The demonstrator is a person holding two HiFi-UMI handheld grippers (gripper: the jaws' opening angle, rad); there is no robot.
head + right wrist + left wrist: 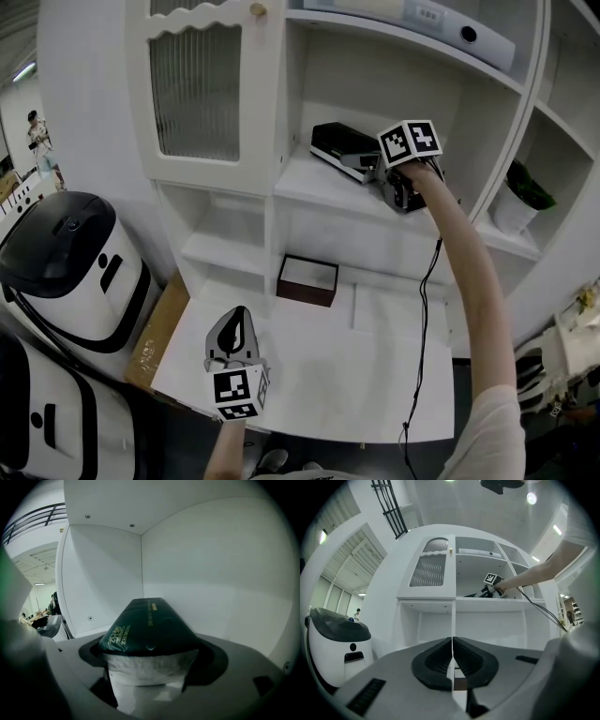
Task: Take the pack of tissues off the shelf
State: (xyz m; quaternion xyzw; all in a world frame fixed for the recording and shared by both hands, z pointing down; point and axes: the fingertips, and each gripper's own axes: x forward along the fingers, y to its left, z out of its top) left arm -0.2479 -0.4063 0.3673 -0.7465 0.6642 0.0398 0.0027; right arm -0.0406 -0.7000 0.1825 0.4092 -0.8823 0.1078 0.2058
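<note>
Slippage worries me: my right gripper, upper centre, clamps only the end of the soft tissue pack; left gripper hangs closed, empty.

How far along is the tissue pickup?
Done: the right gripper is inside the shelf compartment, and its jaws look closed on the pack of tissues.
In hand: that grip. The pack appears to rest on the shelf board, not yet lifted.
Left: lift the pack and bring it out of the shelf.
The left gripper is shut and empty, low over the desk.
</note>
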